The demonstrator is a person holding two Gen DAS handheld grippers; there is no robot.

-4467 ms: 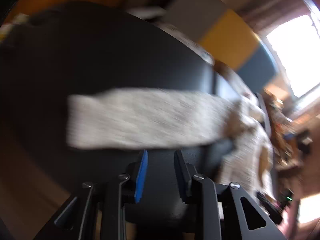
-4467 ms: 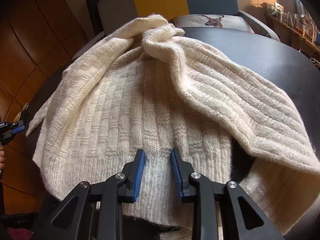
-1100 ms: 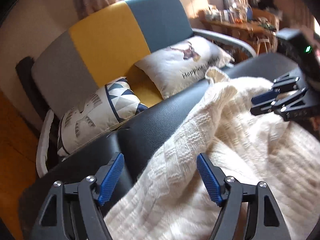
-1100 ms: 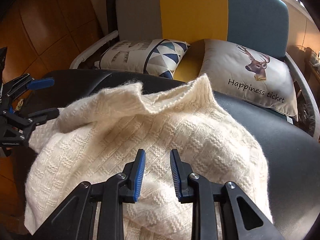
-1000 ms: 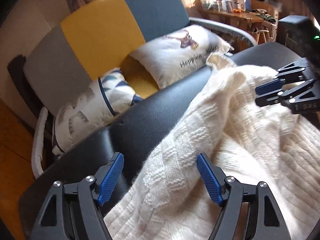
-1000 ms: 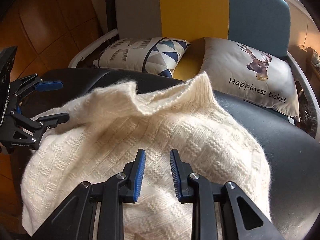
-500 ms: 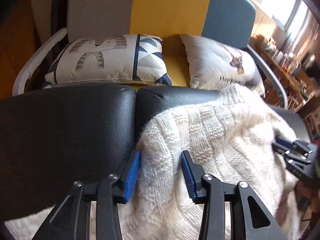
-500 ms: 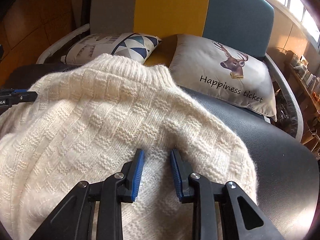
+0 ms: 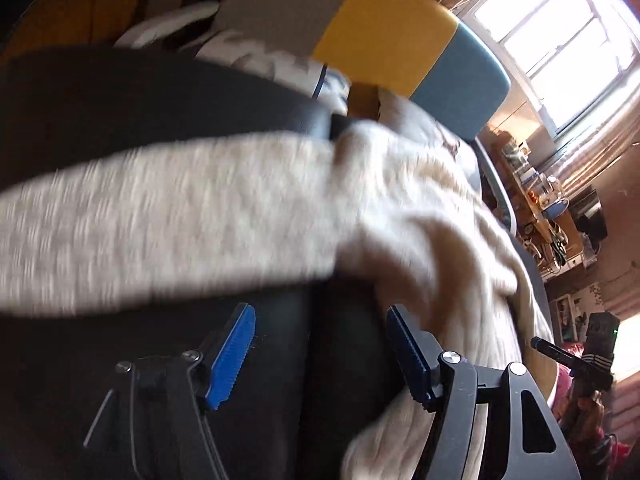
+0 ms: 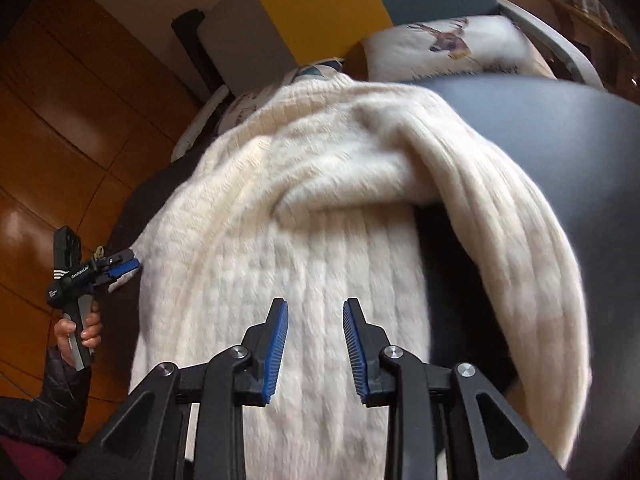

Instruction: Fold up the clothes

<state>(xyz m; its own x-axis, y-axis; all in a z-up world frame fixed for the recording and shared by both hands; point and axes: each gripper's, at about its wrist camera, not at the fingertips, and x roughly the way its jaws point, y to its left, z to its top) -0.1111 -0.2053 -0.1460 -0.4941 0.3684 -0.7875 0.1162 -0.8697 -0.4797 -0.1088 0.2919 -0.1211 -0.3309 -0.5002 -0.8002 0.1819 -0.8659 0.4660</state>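
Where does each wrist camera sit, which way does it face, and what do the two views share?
Left wrist: on the left gripper, jaws wide open, facing across the black padded leather surface at the cream knitted sweater, which is blurred.
Right wrist: on the right gripper, jaws narrowly apart, facing along the sweater toward the grey, yellow and blue sofa back; the person's hand holding the left gripper shows at left.
Shared: sweater, leather surface, sofa back.

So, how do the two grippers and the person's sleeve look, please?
Both grippers, left gripper and right gripper, have black angular frames with silver screws and ribbed blue pads. The left one's black handle bears white markings. The sleeve is dark and quilted.
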